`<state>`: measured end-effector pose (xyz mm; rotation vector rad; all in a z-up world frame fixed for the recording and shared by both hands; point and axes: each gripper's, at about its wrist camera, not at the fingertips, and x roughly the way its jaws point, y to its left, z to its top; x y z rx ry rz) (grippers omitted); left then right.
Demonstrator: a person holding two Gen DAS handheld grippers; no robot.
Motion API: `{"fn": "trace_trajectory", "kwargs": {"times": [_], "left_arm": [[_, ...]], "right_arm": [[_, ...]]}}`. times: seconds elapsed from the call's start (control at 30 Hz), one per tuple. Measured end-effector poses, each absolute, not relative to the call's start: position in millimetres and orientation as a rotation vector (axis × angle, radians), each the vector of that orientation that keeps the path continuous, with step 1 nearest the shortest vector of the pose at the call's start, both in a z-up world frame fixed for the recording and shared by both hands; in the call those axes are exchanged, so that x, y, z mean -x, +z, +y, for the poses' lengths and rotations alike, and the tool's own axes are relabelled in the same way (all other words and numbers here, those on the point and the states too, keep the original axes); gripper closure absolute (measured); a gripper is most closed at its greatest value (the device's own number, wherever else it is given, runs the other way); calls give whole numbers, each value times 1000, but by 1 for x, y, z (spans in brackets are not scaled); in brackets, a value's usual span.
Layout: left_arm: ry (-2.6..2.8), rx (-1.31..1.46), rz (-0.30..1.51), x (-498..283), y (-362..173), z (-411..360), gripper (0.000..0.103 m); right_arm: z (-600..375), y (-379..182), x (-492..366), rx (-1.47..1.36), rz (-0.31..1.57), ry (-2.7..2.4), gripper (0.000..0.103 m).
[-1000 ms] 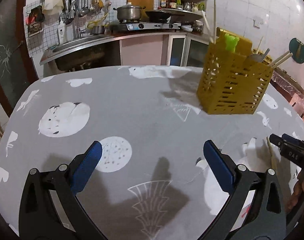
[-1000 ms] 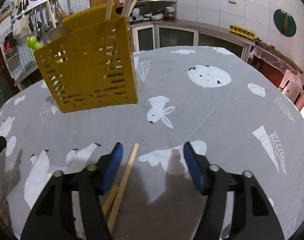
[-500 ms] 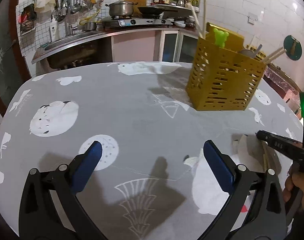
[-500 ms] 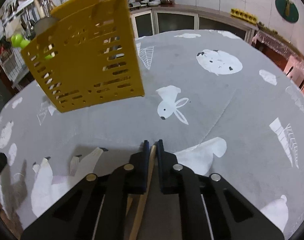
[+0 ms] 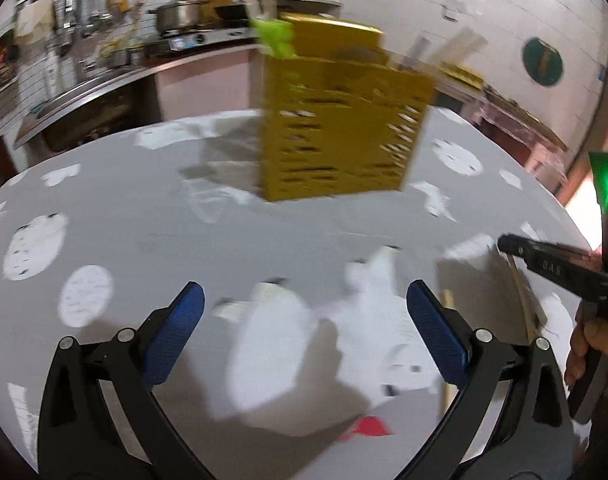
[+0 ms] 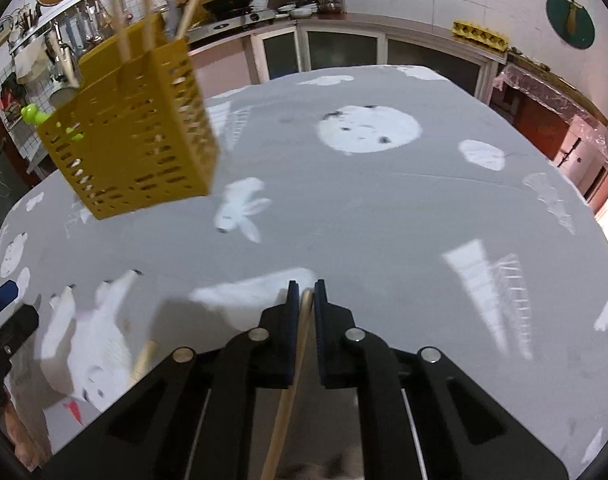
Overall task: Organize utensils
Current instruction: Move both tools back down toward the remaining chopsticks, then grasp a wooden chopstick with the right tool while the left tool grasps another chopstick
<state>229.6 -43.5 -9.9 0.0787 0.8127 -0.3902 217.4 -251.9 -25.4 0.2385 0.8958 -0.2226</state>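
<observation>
One yellow caddy (image 6: 136, 128), two loose chopsticks (image 6: 292, 364) on the table.

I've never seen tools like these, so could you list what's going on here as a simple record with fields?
Setting: kitchen table under a grey patterned cloth
Left gripper: open, holding nothing
Right gripper: shut on a wooden chopstick
Holder: yellow slotted caddy, already holding chopsticks and utensils
Left on the table: second chopstick

Pale wooden chopstick (image 6: 294, 368) pinched lengthwise in the right hand-held gripper (image 6: 303, 300) — yellow slotted caddy (image 6: 132, 144) (upright, holding utensils) far left.
</observation>
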Motion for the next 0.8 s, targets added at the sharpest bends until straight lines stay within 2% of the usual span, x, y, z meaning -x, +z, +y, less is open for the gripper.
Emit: {"fn": "trace_trajectory", "kwargs": {"times": [0.2,0.3,0.4,0.47,0.53,0.6,0.67,0.73,0.8], "left_arm": [[-461,-157,843,-218,-18,-90,5],[-498,-198,868,-214,-23,-112,14],[-528,-236,901,-211,-31,-130,27],[-534,-259,924,-212,-38,-138,44],[-529,-275,953,-214,-44,-143,55],[-517,-272,954,-216,-45,-144,58],[-503,-268,964,-220,-45,-145,78],[-495,-250,985,-226,-44,-142,89],[-501,-216,1006,-232,-44,-138,96]], "right_arm": [[-287,-26,-203,-241,895,-268,95],[-299,-27,-198,-250,898,-282,95],[-306,-30,-195,-260,897,-284,95],[-307,-32,-194,-265,896,-280,95],[-305,-34,-195,-265,894,-272,95],[-302,-35,-197,-265,895,-261,95],[-298,-35,-198,-261,893,-251,95],[-292,-36,-202,-260,894,-238,96],[-287,-36,-205,-254,893,-224,96]]}}
